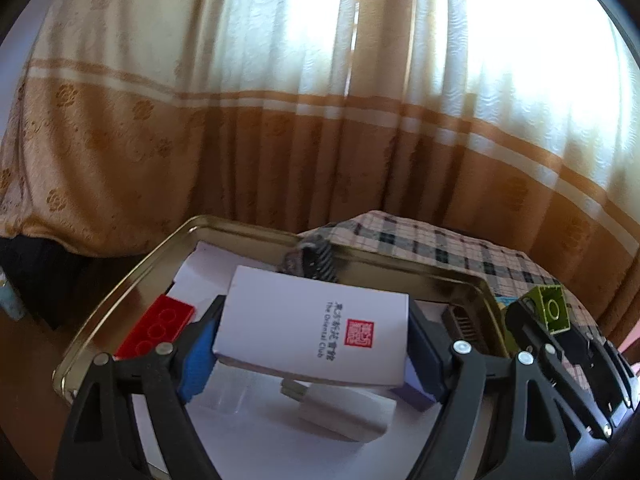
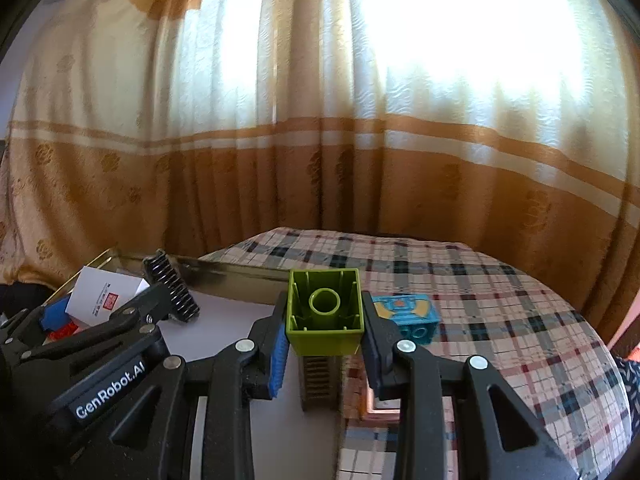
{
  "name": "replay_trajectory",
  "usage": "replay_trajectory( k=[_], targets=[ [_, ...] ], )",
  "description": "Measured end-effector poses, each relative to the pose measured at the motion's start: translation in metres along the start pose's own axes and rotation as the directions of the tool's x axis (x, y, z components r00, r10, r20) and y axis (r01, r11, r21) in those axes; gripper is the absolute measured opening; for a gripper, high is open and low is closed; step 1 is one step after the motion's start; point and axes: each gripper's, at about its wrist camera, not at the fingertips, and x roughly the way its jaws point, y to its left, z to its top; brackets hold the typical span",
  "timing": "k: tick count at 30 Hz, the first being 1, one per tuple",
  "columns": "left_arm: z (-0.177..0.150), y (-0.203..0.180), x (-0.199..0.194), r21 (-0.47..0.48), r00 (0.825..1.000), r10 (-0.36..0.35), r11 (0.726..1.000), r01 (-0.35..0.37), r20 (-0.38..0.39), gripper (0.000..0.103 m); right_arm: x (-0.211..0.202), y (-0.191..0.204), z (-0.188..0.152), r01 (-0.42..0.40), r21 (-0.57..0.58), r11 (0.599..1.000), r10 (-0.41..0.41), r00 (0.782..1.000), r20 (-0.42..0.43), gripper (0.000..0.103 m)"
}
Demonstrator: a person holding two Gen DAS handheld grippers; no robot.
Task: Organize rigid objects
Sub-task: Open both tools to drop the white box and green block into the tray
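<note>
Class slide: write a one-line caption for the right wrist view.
Right gripper holds a green block above the tin tray's edge, blue block behind on the plaid cloth.

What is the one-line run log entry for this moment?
left gripper: shut on white box, above metal tray | right gripper: shut on green block

The white box [image 1: 312, 336] carries a red square seal with characters too small to read, and beside it a line of Chinese characters and the English words "The Oriental Club". In the right wrist view, the black body of the left gripper [image 2: 60, 316] bears "GenRobot.AI" in white letters.
</note>
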Motion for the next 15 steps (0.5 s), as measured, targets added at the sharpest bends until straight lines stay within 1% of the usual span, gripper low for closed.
replay_trajectory(
  k=[3,6,12,14,15],
  targets=[
    [-0.002,-0.003,0.000,0.011,0.999,0.041,0.999,-0.041,0.004,0.082,0.006,0.000,0.000,-0.024,0.000,1.000,0.024,0.999,-0.027,0.035],
    [-0.002,-0.005,0.001,0.022,0.998,0.066,0.998,-0.066,0.005,0.082,0.011,-0.002,0.000,-0.044,0.009,0.999,0.044,0.998,-0.050,0.035],
    [-0.003,-0.005,0.002,0.021,0.994,0.111,0.994,-0.111,0.002,0.083,0.015,0.001,-0.002,-0.056,-0.002,0.998,0.055,0.996,-0.069,0.035],
    [-0.003,-0.005,0.001,0.021,0.993,0.119,0.993,-0.119,0.004,0.083,0.012,0.000,-0.002,-0.056,-0.002,0.998,0.056,0.997,-0.058,0.038],
    [-0.003,-0.004,0.000,0.015,0.992,0.124,0.992,-0.124,0.007,0.083,0.010,-0.001,-0.002,-0.056,0.001,0.998,0.056,0.997,-0.050,0.042]
  ],
)
